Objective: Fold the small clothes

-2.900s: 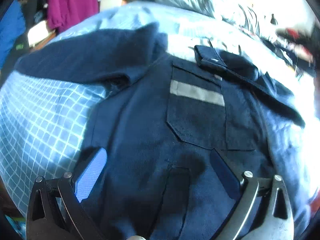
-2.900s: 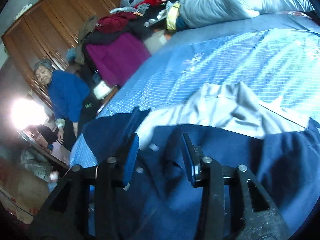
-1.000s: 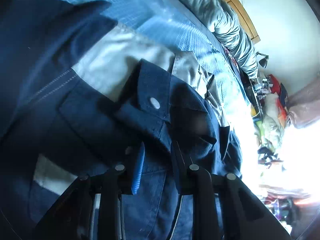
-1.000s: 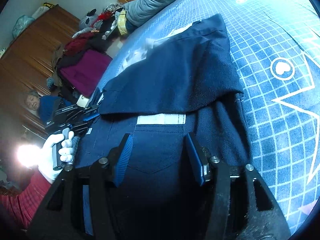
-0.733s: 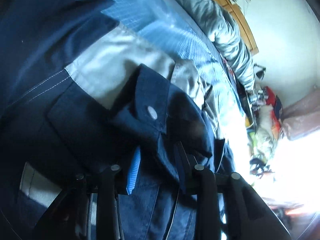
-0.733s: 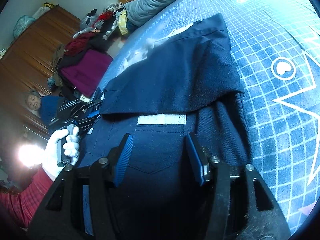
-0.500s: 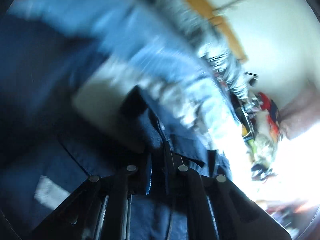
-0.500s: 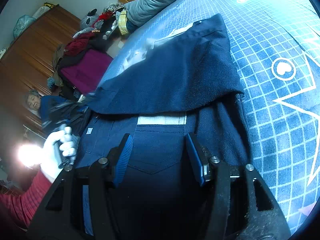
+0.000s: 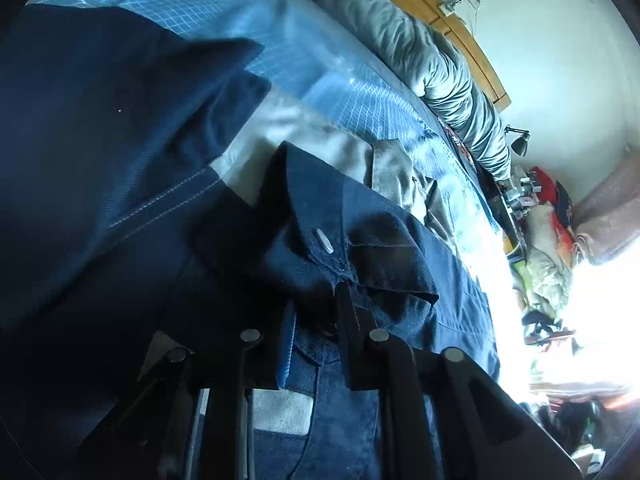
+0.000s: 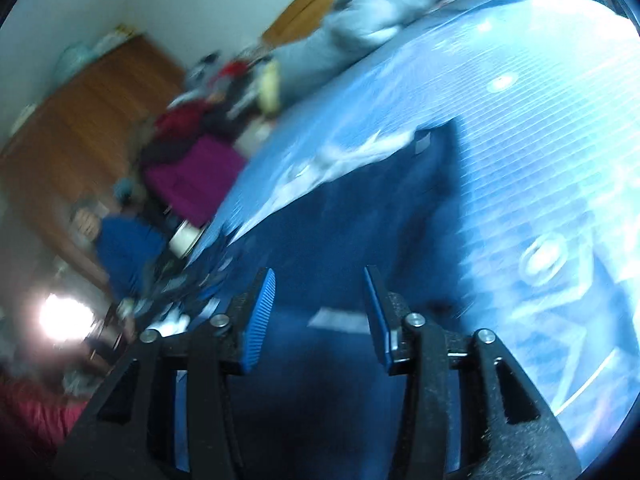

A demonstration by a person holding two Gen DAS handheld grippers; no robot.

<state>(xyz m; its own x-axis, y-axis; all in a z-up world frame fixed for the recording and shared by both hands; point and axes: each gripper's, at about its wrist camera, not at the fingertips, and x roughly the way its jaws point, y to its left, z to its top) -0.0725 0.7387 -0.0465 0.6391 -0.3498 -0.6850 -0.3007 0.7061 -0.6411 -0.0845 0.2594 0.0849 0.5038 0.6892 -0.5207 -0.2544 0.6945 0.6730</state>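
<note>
A navy work jacket (image 9: 120, 120) with grey lining (image 9: 304, 136) and a pale reflective strip (image 9: 280, 412) lies on the blue grid-patterned bedcover (image 9: 224, 12). My left gripper (image 9: 318, 312) is shut on a folded navy cuff (image 9: 320, 216) that carries a snap button, with cloth bunched between the fingers. In the blurred right wrist view, my right gripper (image 10: 320, 292) hangs open above the jacket (image 10: 360, 208), and nothing is between its blue pads.
A rolled grey duvet (image 9: 432, 60) lies along the wooden headboard (image 9: 440, 12). Beside the bed (image 10: 540, 140) are a person in blue (image 10: 124, 244), a pile of magenta clothing (image 10: 192, 180) and a brown wardrobe (image 10: 80, 120). A red sleeve (image 10: 24, 412) shows at bottom left.
My left gripper has shut on the jacket cuff and lifted it slightly. My right gripper has risen and swung away from the jacket front, still open; its view is blurred by motion.
</note>
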